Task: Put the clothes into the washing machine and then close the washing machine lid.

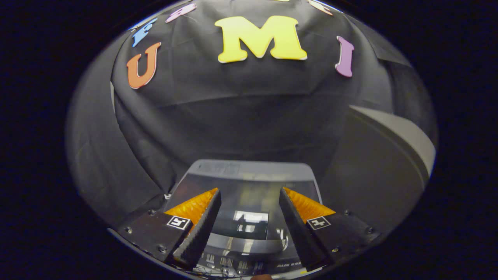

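Claw (249, 191) open and empty, above closed washing machine lid (249, 200)

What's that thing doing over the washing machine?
A person is holding the hand-held gripper above a top-loading washing machine. Its two fingers are spread open with nothing between them. The machine's dark glass lid looks closed, lying flat under the fingers. No clothes can be seen right now, so it is hard to say how far the job has got.
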`<state>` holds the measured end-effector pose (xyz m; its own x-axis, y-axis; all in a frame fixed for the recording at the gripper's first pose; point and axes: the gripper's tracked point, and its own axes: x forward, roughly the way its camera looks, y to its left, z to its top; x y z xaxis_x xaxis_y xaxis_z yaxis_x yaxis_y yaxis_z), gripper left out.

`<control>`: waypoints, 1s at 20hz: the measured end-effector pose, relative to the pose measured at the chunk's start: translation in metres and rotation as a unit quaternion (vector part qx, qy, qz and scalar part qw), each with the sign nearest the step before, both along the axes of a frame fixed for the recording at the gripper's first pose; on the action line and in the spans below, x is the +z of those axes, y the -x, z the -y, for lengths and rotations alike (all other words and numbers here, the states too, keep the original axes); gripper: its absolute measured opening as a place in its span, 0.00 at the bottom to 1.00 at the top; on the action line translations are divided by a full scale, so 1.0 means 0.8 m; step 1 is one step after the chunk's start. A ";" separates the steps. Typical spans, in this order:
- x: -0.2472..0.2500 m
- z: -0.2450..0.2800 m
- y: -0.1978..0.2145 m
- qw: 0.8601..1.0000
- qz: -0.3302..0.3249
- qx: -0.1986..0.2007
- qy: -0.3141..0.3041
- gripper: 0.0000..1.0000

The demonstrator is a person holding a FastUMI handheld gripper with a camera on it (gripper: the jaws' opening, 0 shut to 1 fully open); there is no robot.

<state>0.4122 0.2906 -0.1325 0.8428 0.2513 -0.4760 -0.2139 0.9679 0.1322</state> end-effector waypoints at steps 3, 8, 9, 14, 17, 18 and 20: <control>-0.013 0.014 0.028 1.000 -0.022 -0.005 -0.012 0.94; 0.052 0.052 0.078 0.999 0.029 0.002 -0.027 0.94; 0.072 0.066 0.094 0.998 0.049 0.004 -0.027 0.96; 0.153 0.156 0.196 0.987 0.161 0.008 0.010 0.96; 0.188 0.232 0.280 0.977 0.210 0.003 0.032 0.97; 0.198 0.259 0.303 0.974 0.223 -0.003 0.036 0.97; 0.217 0.307 0.341 0.971 0.236 -0.025 0.030 0.97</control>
